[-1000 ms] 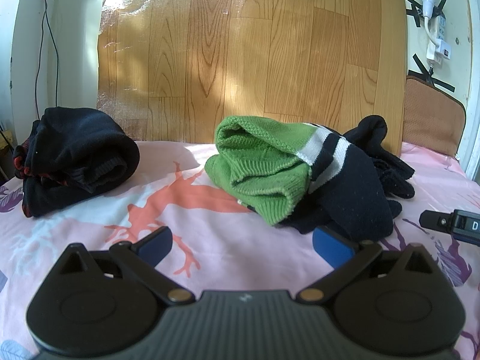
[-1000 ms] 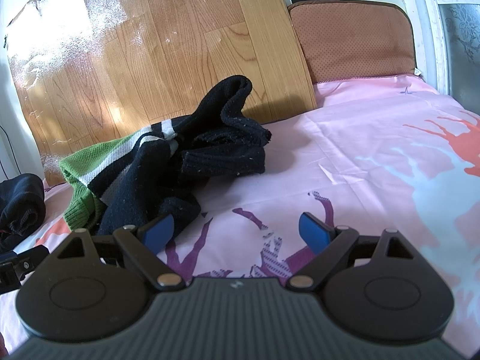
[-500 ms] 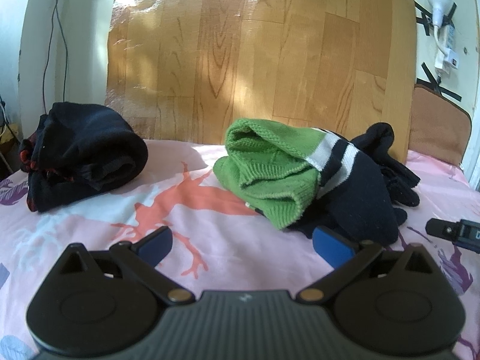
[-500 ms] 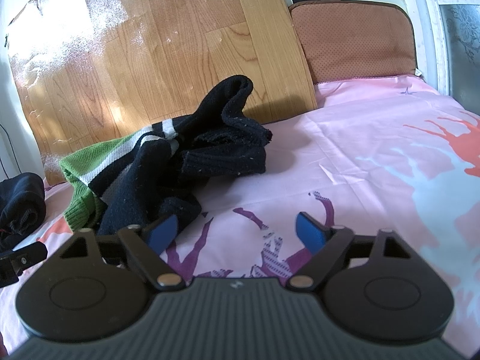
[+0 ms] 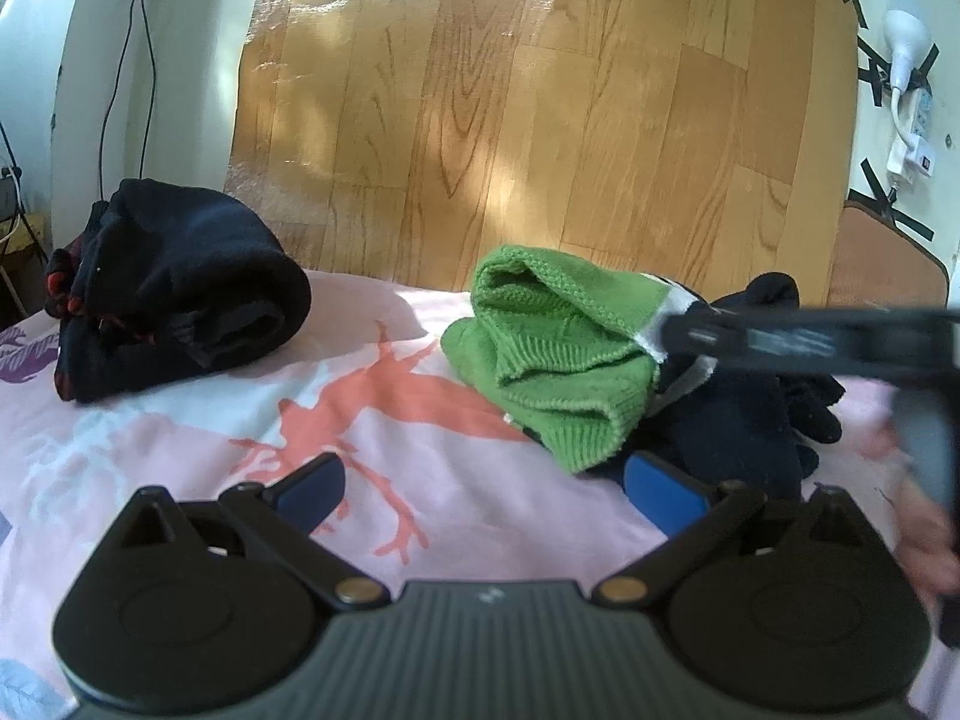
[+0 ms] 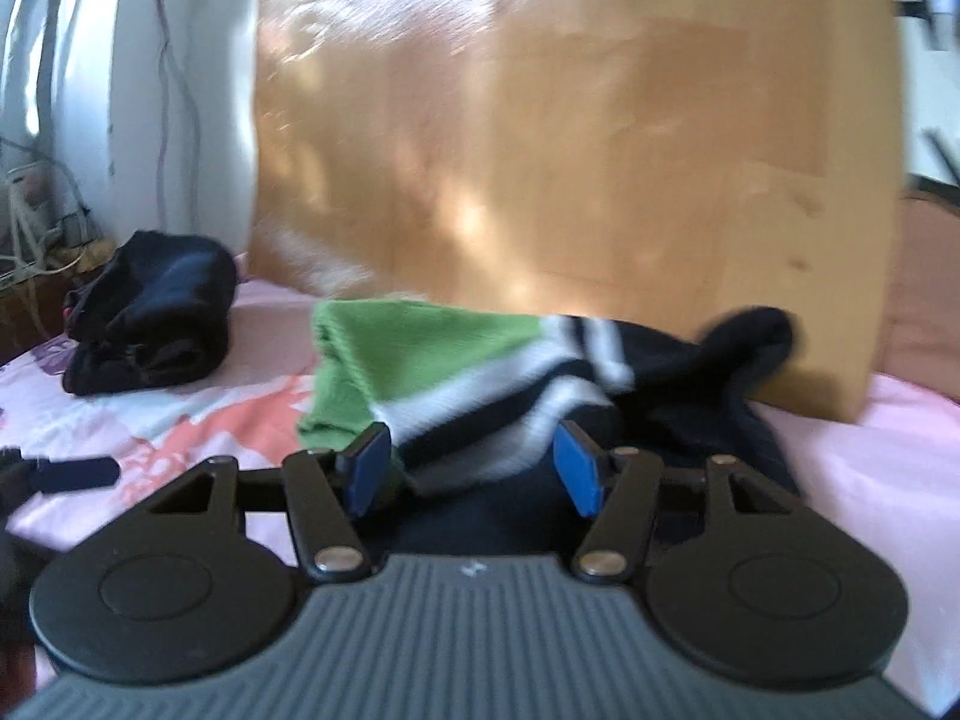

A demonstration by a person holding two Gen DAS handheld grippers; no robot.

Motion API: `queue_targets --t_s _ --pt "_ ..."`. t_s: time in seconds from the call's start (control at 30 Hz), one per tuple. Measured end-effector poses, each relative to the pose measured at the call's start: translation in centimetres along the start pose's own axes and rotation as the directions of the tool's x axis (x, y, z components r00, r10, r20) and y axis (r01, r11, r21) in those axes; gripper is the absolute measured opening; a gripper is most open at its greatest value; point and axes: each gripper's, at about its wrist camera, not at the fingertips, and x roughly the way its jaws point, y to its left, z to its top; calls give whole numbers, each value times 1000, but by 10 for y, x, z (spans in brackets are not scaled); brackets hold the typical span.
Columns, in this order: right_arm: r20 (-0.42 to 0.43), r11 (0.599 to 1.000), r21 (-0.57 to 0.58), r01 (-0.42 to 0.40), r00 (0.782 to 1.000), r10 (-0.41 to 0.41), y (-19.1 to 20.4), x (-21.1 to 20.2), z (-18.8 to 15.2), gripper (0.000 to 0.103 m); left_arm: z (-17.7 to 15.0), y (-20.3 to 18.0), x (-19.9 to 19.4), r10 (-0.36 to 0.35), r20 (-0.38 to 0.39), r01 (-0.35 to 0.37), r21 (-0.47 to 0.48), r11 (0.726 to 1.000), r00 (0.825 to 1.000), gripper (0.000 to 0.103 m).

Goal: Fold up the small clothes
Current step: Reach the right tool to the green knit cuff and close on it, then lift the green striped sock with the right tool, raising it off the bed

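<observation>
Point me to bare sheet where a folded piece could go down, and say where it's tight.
Freest: the pink sheet between the rolled black bundle and the green striped sweater, running toward the left gripper. Also bare sheet right of the black garment. Crowded: around the sweater pile, where the right gripper reaches in.

Left gripper [image 5: 483, 483]: jaws apart, nothing between.
Green sweater [image 5: 558, 360]: crumpled on pink sheet [image 5: 180, 468].
Right gripper [image 5: 810, 339]: blurred, over sweater.
</observation>
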Motion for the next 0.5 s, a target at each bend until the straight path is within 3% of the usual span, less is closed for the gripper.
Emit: queue_targets --t_s 0.07,0.13,0.17,0.27,0.33,0.37,0.43,0.5 --pt "-15 998 -56 -6 1000 5 9 20 7 62 -1 -1 0 -4 2 4 5 1000 1000 103" --pt "-36 985 -164 60 997 -67 19 37 10 21 -1 -1 0 -5 3 5 7 1000 1000 103" --pt "-19 975 -185 122 992 -128 14 42 14 5 -1 0 0 -7 5 7 6 1000 1000 103" --pt "70 969 -28 244 968 -242 -34 20 37 5 -1 0 0 -11 6 11 6 1000 1000 103" --pt "120 939 87 332 932 -341 -76 -10 48 5 -1 -1 0 -14 6 14 14 1000 1000 103" --pt "143 914 117 388 904 -402 -98 -28 50 5 -1 -3 0 -12 9 12 23 1000 1000 103" --pt "145 870 166 464 861 -488 -135 -61 46 5 -2 -10 -1 -16 11 16 68 998 1000 103" --pt "94 829 206 520 833 -545 -171 -86 34 5 -3 -24 1 -25 7 24 148 989 1000 103"
